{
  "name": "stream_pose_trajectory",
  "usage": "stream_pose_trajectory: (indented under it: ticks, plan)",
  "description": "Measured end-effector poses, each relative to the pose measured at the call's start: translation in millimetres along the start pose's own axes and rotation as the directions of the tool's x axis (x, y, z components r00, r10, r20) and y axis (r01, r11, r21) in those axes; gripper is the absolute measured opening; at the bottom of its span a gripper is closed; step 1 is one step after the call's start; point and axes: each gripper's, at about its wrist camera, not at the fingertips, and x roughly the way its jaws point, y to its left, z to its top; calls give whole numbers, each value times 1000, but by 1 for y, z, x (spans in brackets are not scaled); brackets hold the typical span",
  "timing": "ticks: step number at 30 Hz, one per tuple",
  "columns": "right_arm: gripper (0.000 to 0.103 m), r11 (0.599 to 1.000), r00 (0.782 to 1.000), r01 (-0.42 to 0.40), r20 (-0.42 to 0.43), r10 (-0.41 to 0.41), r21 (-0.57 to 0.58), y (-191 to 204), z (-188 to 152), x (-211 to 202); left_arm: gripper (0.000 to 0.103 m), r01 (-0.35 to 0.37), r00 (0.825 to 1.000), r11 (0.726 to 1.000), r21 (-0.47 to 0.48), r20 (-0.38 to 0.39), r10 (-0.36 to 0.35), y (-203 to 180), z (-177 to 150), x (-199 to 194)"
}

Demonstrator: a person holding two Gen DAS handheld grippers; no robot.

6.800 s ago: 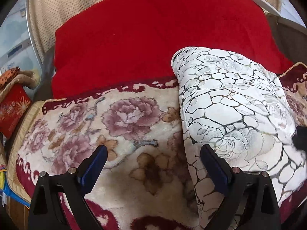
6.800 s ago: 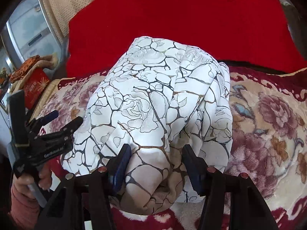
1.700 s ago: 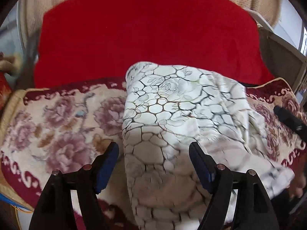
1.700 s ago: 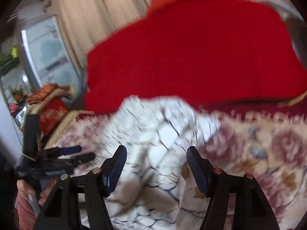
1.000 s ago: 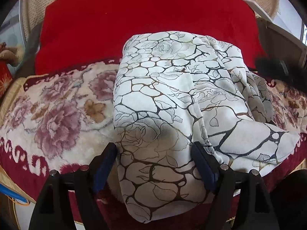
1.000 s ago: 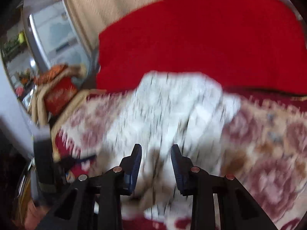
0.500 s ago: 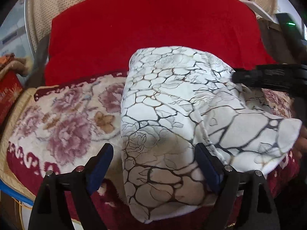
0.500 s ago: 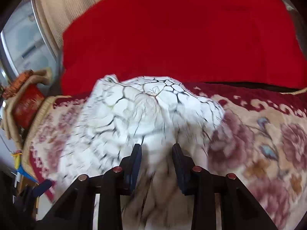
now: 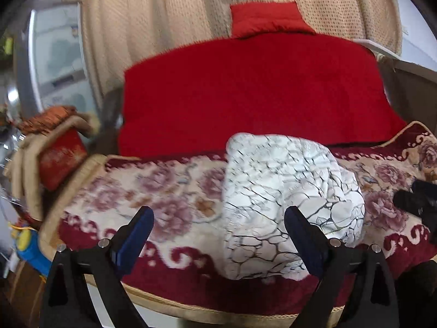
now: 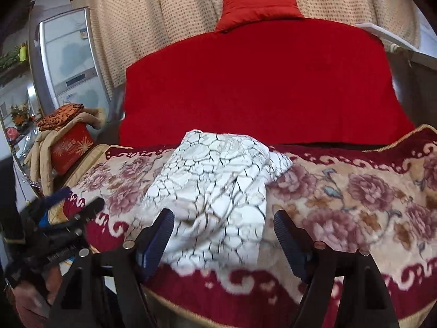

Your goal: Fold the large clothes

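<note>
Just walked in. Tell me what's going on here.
A person with a handheld gripper in each hand is folding a white crackle-patterned garment on a floral blanket in front of a red cushion. Both the left gripper and the right gripper have just been opening and now stand open, gripping nothing. The garment lies as a folded bundle on the blanket.

A floral blanket (image 10: pixel 355 191) in cream, pink and maroon covers the seat. Behind it stands a wide red cushion (image 10: pixel 259 82), with a small red pillow (image 10: pixel 258 9) on its top edge and a dotted beige curtain (image 10: pixel 164 8) at the far side. Far left, a silver refrigerator (image 10: pixel 71 60); nearer, a red box (image 10: pixel 71 145) under folded orange cloth (image 10: pixel 60 116).
</note>
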Motion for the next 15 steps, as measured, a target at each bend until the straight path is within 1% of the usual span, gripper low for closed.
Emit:
stream_pose_trajectory:
  ticks: [2,5,8,11,13,15]
  plan:
    - [79,1000,1000,15,0,-15,7,4,-6,-7,97,-41,999,999,20,36,40,1,2,-19]
    - [79,998,998,55,25,-55,13,7,-12,-31,98,-67,996,997,47,61,64,-1,5,-37]
    - [79,997,997,69,46,-70,16,12,-16,-57,100,-83,993,994,76,96,76,-4,8,-60]
    - [79,996,994,87,68,-88,14,21,-17,-80,100,-92,987,993,72,141,81,-3,11,-83]
    - [79,995,991,99,88,-99,11,27,-18,-94,100,-87,985,994,67,152,76,-2,13,-95]
    - [79,996,991,91,98,-91,3,33,-17,-107,100,-86,983,995,54,166,76,3,16,-109]
